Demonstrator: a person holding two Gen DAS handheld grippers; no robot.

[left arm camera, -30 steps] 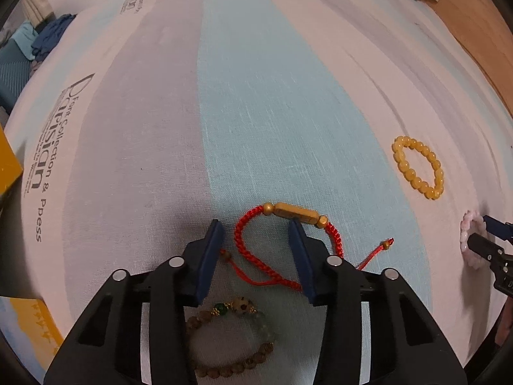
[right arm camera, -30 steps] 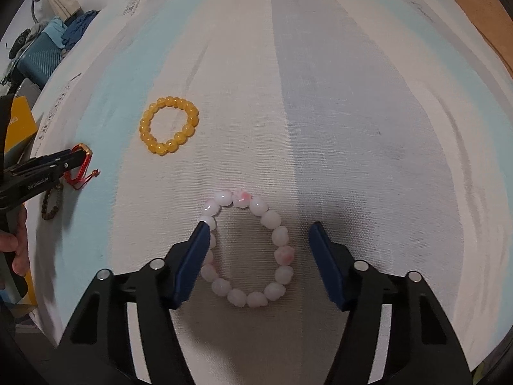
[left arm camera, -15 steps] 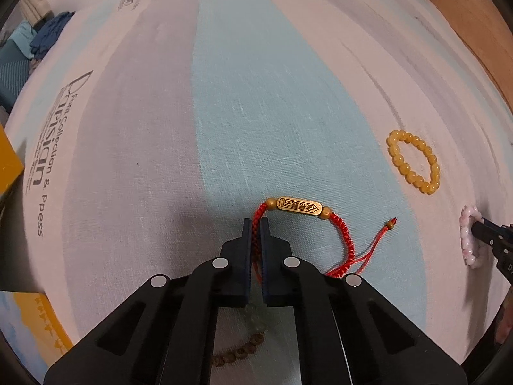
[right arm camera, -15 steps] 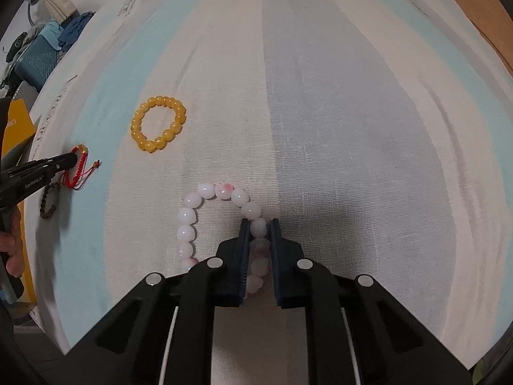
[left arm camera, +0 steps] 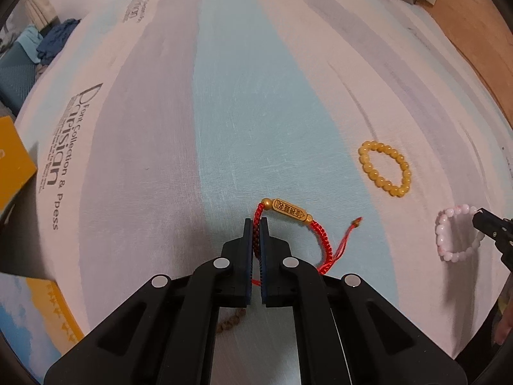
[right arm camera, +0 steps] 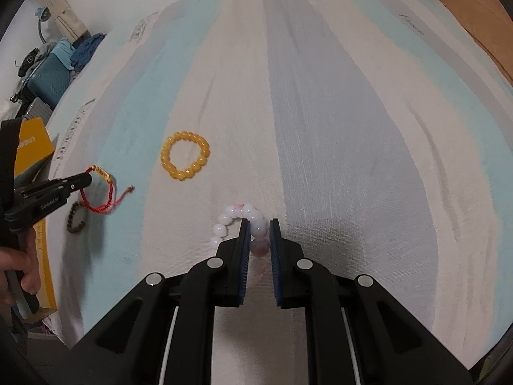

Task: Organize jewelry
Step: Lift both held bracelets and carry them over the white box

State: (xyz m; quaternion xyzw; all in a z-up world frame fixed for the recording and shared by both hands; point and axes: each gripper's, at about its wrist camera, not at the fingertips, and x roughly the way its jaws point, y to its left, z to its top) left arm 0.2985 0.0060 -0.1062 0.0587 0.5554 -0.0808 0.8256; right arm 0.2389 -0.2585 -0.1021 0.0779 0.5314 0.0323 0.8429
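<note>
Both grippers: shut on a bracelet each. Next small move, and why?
Probably lift both straight up a little. The left gripper pinches the red cord bracelet, the right gripper the white bead bracelet; the brown bead bracelet lies close under the red one, so sideways dragging might snag it.

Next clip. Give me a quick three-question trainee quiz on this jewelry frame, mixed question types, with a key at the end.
1. True or false: the left gripper is shut on the red cord bracelet.
2. Multiple choice: which piece is gripped by neither gripper? A) the pink bead bracelet B) the yellow bead bracelet C) the red cord bracelet
3. Short answer: what does the right gripper hold between its fingers, and what is lying on the striped cloth just below the red cord bracelet in the right wrist view?

Key
1. True.
2. B. It lies loose on the cloth, apart from both grippers.
3. The pink bead bracelet; the brown bead bracelet.
</note>
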